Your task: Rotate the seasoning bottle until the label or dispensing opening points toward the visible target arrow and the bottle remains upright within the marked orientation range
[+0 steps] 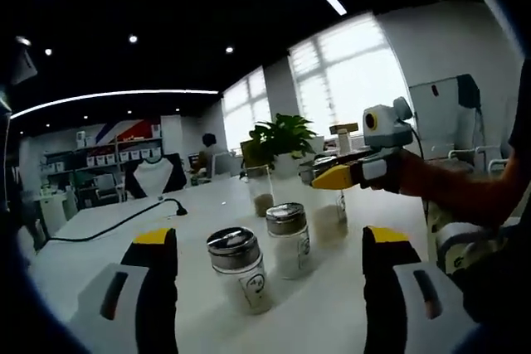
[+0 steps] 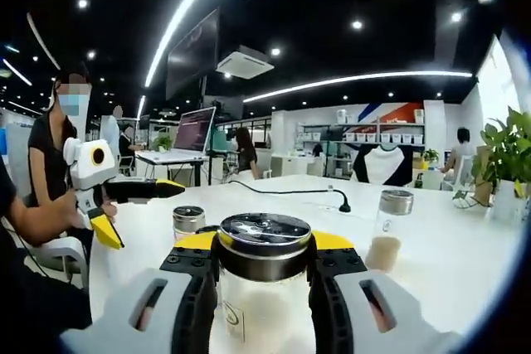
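Observation:
A clear seasoning bottle (image 2: 264, 288) with a steel lid stands upright on the white table (image 2: 465, 263), close to the camera, with my right gripper (image 2: 264, 246) shut on it just under the lid. In the left gripper view that gripper (image 1: 332, 178) comes in from the right, a yellow finger against the same bottle (image 1: 330, 217). My left gripper (image 1: 269, 235) is open wide, its jaws on either side of two nearer steel-lidded bottles (image 1: 241, 267) (image 1: 289, 238), touching neither. In the right gripper view it (image 2: 141, 213) is held open at the left.
A taller jar (image 1: 260, 188) (image 2: 390, 230) with brown seasoning stands farther back. A small bottle (image 2: 188, 221) sits left of the held one. A black cable (image 2: 290, 191) crosses the table. A potted plant (image 1: 282, 138) stands at the far edge. A person (image 2: 58, 147) sits left.

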Demonstrator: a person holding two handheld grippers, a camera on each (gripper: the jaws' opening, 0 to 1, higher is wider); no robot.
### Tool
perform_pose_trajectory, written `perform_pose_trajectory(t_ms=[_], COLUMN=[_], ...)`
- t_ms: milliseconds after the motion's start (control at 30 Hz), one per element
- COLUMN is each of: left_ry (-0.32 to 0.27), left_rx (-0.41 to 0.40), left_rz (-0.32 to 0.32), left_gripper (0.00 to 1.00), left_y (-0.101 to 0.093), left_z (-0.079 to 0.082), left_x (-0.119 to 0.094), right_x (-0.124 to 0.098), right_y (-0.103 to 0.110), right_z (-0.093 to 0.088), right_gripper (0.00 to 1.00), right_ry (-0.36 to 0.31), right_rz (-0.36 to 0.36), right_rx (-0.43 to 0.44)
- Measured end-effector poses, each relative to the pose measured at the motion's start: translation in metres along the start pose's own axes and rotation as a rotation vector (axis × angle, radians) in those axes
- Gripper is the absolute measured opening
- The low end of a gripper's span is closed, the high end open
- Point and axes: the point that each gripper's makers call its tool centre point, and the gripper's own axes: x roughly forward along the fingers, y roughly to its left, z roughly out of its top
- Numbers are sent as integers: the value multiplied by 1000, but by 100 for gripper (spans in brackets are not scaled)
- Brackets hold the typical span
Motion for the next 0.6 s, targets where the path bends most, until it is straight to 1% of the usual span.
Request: perform_pose_trajectory(t_ms=[100, 133, 167, 233, 367, 500, 600], left_ry=[17, 22, 40, 51, 67, 103, 91], left_rx=[-27, -25, -16, -11, -35, -19, -28], left_rz=[2, 9, 25, 33, 22, 7, 3], left_gripper=[97, 97, 96, 96, 95, 95, 95], left_y=[2, 3, 5, 7, 4, 0, -1], left_z=[-4, -5, -9, -12, -18, -25, -23], left_x=[0, 0, 0, 0, 1, 3, 2], right_x=[2, 2, 3, 3, 4, 4, 3], right_y=[-2, -3, -4, -6, -9, -10, -11], right_z=[-1, -2, -3, -4, -6, -7, -8], right_gripper=[40, 40, 40, 40, 40, 40, 40], right_ry=[-1, -1, 4, 5, 3, -6, 0], right_rz=[0, 0, -1, -6, -6, -8, -9], right_rx=[3, 5, 7, 7, 4, 17, 6])
